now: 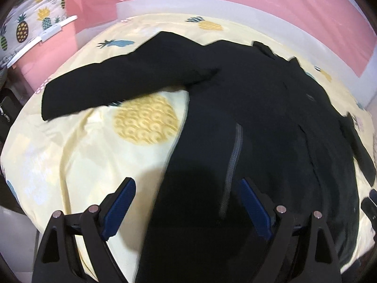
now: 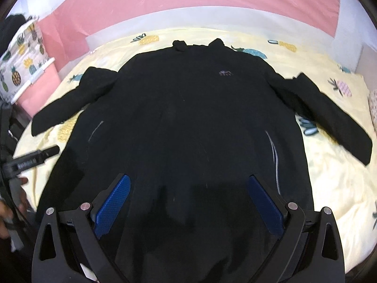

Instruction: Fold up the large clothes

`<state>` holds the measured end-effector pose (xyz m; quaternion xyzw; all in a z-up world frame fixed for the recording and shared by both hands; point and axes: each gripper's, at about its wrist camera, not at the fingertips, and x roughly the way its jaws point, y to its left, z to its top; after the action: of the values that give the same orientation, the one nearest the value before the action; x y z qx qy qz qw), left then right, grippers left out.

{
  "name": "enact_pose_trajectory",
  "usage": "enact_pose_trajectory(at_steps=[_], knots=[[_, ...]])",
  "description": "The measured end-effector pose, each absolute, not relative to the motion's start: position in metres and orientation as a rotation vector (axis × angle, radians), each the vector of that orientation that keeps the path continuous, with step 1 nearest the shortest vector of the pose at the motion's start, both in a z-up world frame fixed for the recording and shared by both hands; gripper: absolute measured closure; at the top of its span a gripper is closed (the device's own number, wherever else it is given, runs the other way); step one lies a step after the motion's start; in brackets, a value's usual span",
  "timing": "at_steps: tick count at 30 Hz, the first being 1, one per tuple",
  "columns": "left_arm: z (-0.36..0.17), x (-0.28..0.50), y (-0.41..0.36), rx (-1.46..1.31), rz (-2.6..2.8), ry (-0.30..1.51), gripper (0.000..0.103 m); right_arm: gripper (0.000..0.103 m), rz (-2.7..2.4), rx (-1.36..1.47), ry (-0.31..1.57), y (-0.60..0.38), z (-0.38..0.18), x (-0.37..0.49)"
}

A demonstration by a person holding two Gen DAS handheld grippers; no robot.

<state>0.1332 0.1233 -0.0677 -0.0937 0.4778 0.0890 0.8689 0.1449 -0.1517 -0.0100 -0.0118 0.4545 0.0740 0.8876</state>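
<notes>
We see a big black jacket (image 2: pixel 179 122) lying flat on a bed (image 2: pixel 329 188). The bed has a pale yellow sheet with pineapple pictures on it. The jacket is spread out with its front up, and its collar (image 2: pixel 198 43) is at the far end, close to the pink wall (image 2: pixel 188 4). One sleeve (image 2: pixel 70 101) sticks out to one side of the jacket, and the other sleeve (image 2: pixel 329 115) sticks out to the other side. A small logo (image 2: pixel 225 72) sits on the chest, below the collar.

Our right tool (image 2: pixel 188 202) is above the bottom part of the jacket, the end far from the collar. Its two blue pads (image 2: pixel 113 202) are wide apart, so it is open and holds nothing.

Our left tool (image 1: pixel 186 207) is at the side edge of the jacket, near the bottom. It is wide open too, with nothing held. One blue pad (image 1: pixel 120 207) is over the yellow sheet just beside the jacket. The other pad is over the black cloth. A grey zip line (image 1: pixel 232 165) runs down the jacket between the pads. A big yellow pineapple picture (image 1: pixel 146 120) shows on the sheet beside the jacket, under the sleeve (image 1: pixel 117 82).

From the right camera, we also see the left tool (image 2: pixel 35 158) beside the jacket, and a hand (image 2: pixel 9 214) holding it.
</notes>
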Motion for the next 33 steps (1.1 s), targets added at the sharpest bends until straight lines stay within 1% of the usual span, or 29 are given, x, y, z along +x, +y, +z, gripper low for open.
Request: enact_pose_trajectory(at_steps=[2,3,4,9,16,21,29,32,33], knots=[[-0.070,0.140,0.136,-0.199,0.210,0.996,0.013,0.003,0.158,-0.042,0.943,-0.147,-0.011,0.152],[-0.070,0.144,0.142,-0.205,0.218,0.989,0.018,0.003,0.162,-0.048,0.943,-0.145,-0.011,0.155],[-0.071,0.147,0.149,-0.209,0.231,0.985,0.020,0.003,0.168,-0.054,0.944,-0.143,-0.012,0.159],[-0.079,0.161,0.189,-0.265,0.284,0.966,0.020,0.003,0.184,-0.088,0.938,-0.127,-0.013,0.175],[-0.100,0.175,0.264,-0.415,0.372,0.966,0.020,0.003,0.211,-0.096,0.947,-0.103,-0.017,0.192],[-0.113,0.177,0.316,-0.532,0.450,0.928,0.020,0.003,0.214,-0.107,0.963,-0.093,-0.023,0.201],[-0.136,0.188,0.362,-0.620,0.530,0.881,0.022,0.003,0.203,-0.091,0.996,-0.092,-0.033,0.217],[-0.136,0.192,0.365,-0.589,0.559,0.864,0.031,0.003,0.208,-0.087,1.013,-0.092,-0.036,0.222],[-0.135,0.194,0.366,-0.580,0.571,0.860,0.038,0.003,0.210,-0.085,1.021,-0.093,-0.037,0.223]])
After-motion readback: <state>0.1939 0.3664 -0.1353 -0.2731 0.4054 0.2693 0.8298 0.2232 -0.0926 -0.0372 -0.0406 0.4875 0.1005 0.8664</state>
